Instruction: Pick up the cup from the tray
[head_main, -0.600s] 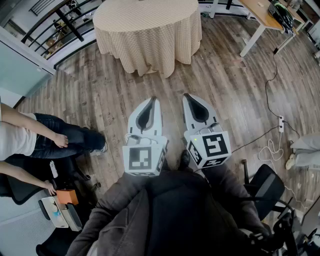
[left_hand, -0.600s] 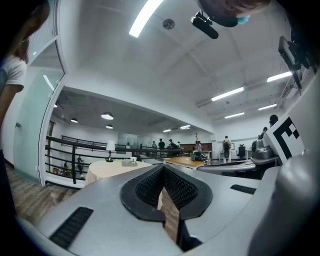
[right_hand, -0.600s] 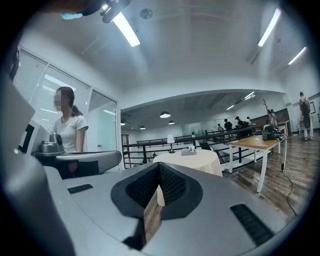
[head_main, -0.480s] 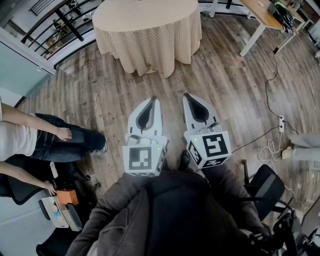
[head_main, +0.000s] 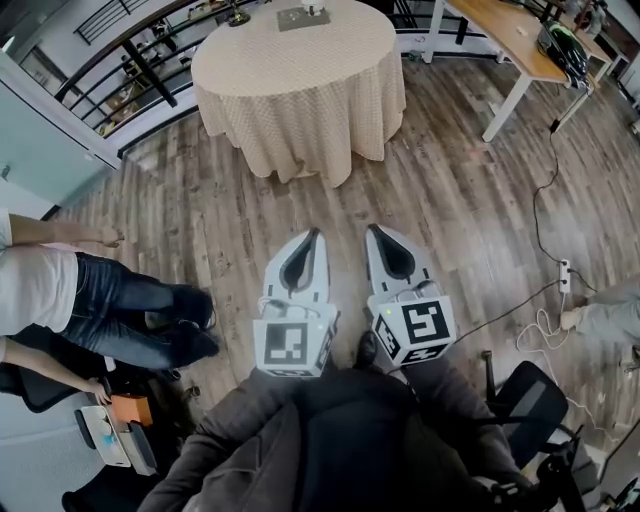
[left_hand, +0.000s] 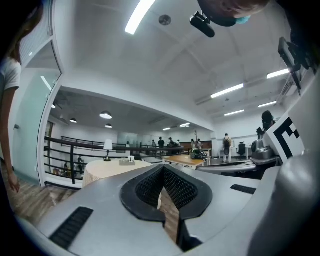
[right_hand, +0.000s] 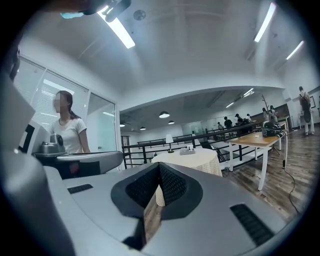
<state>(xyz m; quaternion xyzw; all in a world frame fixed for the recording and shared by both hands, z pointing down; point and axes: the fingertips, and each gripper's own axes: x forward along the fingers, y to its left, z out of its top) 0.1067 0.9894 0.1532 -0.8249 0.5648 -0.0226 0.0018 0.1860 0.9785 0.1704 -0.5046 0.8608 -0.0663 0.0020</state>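
Observation:
Far ahead stands a round table (head_main: 300, 70) under a beige checked cloth. On its far side lies a grey tray (head_main: 300, 17) with a small white cup (head_main: 313, 8) on it. My left gripper (head_main: 317, 232) and right gripper (head_main: 372, 228) are held side by side over the wooden floor, well short of the table. Both are shut with nothing between the jaws. The left gripper view shows the table (left_hand: 107, 170) and tray (left_hand: 127, 161) small beyond the left gripper (left_hand: 162, 167). In the right gripper view the same tray (right_hand: 188, 151) shows beyond the right gripper (right_hand: 160, 165).
A person in jeans (head_main: 60, 295) stands at the left by a black chair. A railing (head_main: 130, 70) runs behind the table, on which a lamp (head_main: 237, 15) also stands. A wooden desk (head_main: 520, 40) is at the top right. A cable and power strip (head_main: 563, 247) lie on the floor at the right.
The table and grippers sit lower in the head view, so the tray and cup now show. The person at the left has shifted their legs and arm.

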